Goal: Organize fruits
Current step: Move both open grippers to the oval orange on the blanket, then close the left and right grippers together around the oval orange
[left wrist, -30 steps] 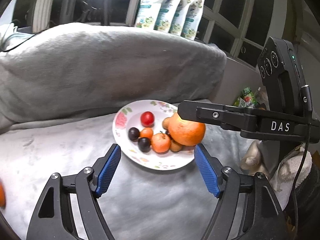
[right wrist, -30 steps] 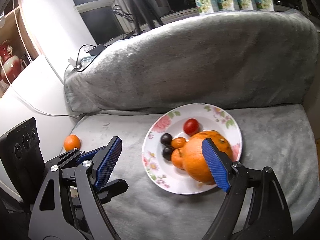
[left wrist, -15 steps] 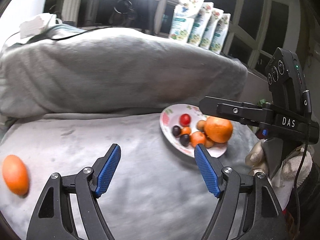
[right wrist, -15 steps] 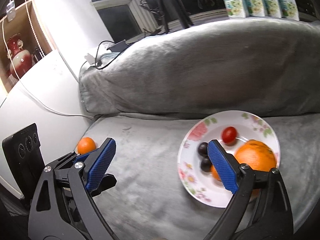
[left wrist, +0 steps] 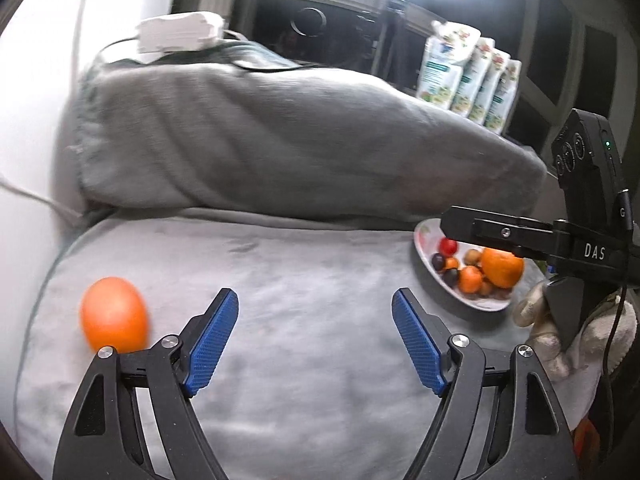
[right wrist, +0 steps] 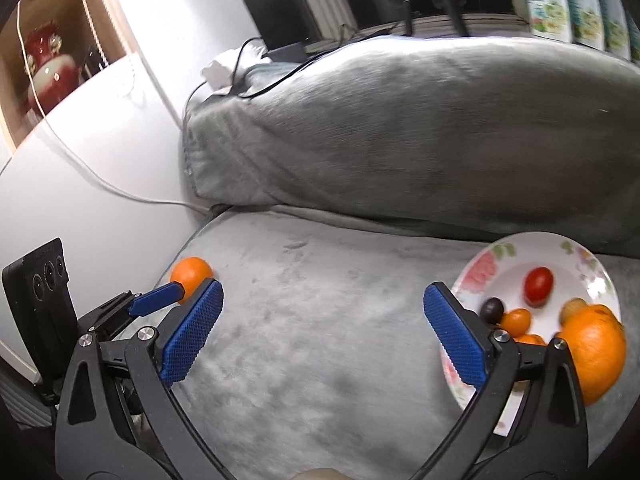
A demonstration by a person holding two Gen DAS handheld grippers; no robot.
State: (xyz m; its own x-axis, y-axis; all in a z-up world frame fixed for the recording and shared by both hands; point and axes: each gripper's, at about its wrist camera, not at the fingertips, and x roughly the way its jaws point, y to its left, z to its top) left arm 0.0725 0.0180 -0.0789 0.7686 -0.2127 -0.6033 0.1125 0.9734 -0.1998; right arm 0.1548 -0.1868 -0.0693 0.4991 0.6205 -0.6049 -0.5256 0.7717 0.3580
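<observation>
Both grippers are swinging away from the plate (right wrist: 592,276) toward the left side of the picture. The right gripper (right wrist: 320,336) has just been opening its jaws very wide, and nothing is sitting between them. The big orange (right wrist: 596,344) that was between its blue pads a moment ago is now lying on the plate, at the lower right of the right view, next to the small fruits (right wrist: 516,320). So that orange looks done.

The left gripper (left wrist: 316,340) has also been opening a little more and is holding nothing. One second ago it was looking straight at the plate; now the plate is sitting far off at the right edge of its view.

One loose orange (left wrist: 114,314) is lying alone on the gray sofa seat (left wrist: 300,272), at the lower left of the left view, just beside the left gripper's left pad. It is probably the next fruit to carry to the plate.
</observation>
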